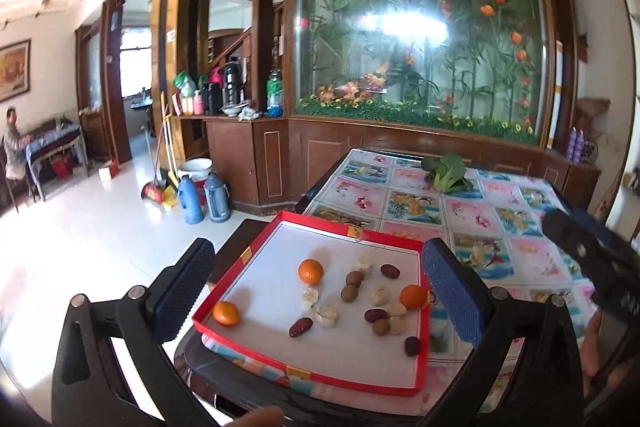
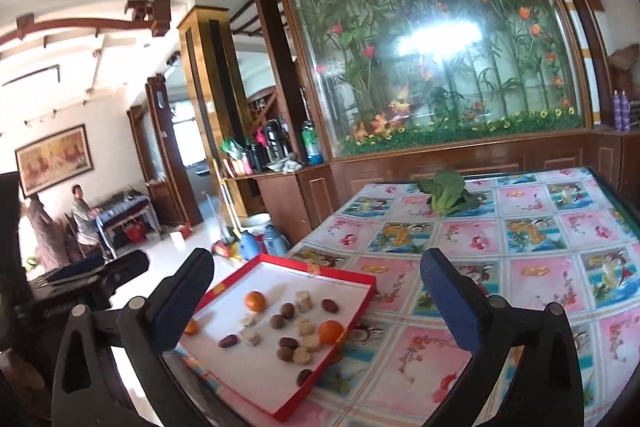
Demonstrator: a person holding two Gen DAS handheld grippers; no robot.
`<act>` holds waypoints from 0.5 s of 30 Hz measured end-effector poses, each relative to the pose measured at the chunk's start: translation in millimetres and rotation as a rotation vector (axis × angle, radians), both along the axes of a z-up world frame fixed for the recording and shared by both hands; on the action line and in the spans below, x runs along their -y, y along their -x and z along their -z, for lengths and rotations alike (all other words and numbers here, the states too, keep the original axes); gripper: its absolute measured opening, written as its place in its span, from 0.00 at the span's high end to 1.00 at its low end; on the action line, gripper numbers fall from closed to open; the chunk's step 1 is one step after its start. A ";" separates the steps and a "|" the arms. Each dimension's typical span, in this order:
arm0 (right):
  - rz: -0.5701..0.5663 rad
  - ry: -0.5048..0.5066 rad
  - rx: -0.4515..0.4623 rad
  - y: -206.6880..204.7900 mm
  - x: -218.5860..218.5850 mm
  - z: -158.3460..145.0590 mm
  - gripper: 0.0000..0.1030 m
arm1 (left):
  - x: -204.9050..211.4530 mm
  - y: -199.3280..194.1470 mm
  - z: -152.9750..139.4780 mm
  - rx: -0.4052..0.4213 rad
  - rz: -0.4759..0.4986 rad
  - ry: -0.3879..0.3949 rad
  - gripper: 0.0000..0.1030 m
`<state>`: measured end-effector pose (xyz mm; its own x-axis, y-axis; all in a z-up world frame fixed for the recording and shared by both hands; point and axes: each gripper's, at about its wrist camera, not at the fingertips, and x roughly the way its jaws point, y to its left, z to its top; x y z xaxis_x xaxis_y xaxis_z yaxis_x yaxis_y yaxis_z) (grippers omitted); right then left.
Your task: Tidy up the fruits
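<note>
A red-rimmed white tray point(image 1: 280, 251) point(image 2: 280, 379) sits at the near left corner of the table. In it lie three small oranges point(image 1: 311, 271) point(image 2: 255, 300), several dark red dates point(image 1: 301, 327), brown round fruits point(image 1: 349, 293) and pale cut pieces point(image 1: 327, 315), scattered apart. My left gripper point(image 1: 320, 291) is open and empty, held above the tray's near side. My right gripper point(image 2: 316, 295) is open and empty, held above the tray's right part and the tablecloth; it also shows at the right edge of the left wrist view point(image 1: 592, 259).
The table has a flowered pink and blue cloth point(image 2: 520, 267). A green leafy vegetable point(image 1: 446, 173) point(image 2: 446, 195) lies at the far side. Past the table's left edge is open floor with two blue thermoses point(image 1: 204, 197). A wooden cabinet and glass flower panel stand behind.
</note>
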<state>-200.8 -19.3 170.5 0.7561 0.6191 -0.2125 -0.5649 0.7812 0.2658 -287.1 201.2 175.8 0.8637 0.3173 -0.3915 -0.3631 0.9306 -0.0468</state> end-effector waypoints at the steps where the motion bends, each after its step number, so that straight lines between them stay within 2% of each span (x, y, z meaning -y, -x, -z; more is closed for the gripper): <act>1: -0.003 0.006 0.001 3.5 -0.1 0.1 0.00 | -0.1 3.2 -2.0 0.003 -0.018 0.019 0.00; 4: 0.003 0.048 0.004 10.4 -5.0 3.0 0.00 | -4.3 16.7 -5.9 0.024 -0.063 0.075 0.00; 6: -0.007 0.056 0.007 16.5 -5.4 5.1 0.00 | -7.5 23.4 -7.0 0.035 -0.096 0.080 0.00; 9: -0.045 0.078 0.000 20.3 -12.5 6.5 0.00 | -0.9 29.8 -7.2 -0.001 -0.162 -0.037 0.00; 11: -0.058 0.094 0.019 24.5 -20.8 5.0 0.00 | 1.9 29.7 -5.6 -0.020 -0.169 -0.112 0.00; 13: -0.071 0.119 0.037 30.5 -26.9 5.0 0.00 | 4.3 29.6 -5.2 -0.032 -0.170 -0.151 0.00; 15: -0.083 0.138 0.052 36.3 -31.8 6.9 0.00 | 4.8 28.4 -3.9 -0.038 -0.168 -0.149 0.00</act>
